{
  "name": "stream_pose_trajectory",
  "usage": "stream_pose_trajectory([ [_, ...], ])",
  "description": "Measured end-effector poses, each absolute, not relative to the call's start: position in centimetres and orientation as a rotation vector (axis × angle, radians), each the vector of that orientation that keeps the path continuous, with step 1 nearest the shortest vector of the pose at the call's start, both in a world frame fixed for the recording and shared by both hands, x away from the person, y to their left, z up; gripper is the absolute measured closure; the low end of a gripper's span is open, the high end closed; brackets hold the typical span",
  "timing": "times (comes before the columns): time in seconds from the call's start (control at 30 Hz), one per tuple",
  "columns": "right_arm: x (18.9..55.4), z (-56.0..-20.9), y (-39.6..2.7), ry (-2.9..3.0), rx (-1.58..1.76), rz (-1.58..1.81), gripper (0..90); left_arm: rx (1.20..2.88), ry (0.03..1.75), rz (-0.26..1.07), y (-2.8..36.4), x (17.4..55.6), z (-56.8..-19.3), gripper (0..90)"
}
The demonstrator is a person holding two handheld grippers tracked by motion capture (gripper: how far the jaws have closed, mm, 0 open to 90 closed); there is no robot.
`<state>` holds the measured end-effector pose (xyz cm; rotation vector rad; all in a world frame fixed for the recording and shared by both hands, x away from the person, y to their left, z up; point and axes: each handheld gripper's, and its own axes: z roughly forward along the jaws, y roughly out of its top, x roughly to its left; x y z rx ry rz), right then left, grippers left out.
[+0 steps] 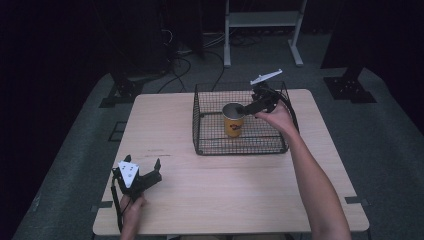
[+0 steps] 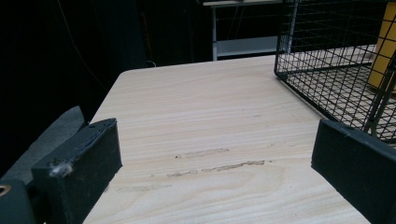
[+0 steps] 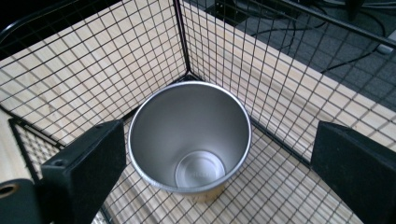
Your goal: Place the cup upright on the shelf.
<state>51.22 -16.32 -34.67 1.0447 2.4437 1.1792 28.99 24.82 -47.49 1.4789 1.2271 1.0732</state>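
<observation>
A yellow cup [image 1: 233, 124] with a steel inside stands upright in a black wire basket [image 1: 240, 150] at the back right of the wooden table [image 1: 225, 195]. My right gripper [image 1: 243, 107] hangs over the cup's rim, reaching into the basket from the right. In the right gripper view the cup [image 3: 189, 135] sits in a basket corner [image 3: 70, 70], and my right gripper [image 3: 222, 144] is open, its jaws wide apart above it and holding nothing. My left gripper [image 1: 143, 163] rests open near the table's front left, well apart from the basket. In its own view my left gripper [image 2: 217, 158] is empty.
In the left gripper view the basket [image 2: 327, 70] stands ahead to the right, with a strip of the cup [image 2: 385, 46] behind its mesh. Bare tabletop [image 2: 196, 107] lies in front. A white shelf frame [image 1: 262, 20] and cables lie on the floor beyond the table.
</observation>
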Motion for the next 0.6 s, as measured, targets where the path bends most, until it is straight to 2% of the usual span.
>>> stream_pose_trajectory([
  [0.6,49.4,-33.5,-18.1,2.424,1.045,1.214,5.4,1.477,1.224,1.069,24.9,29.0,-47.5,0.8],
])
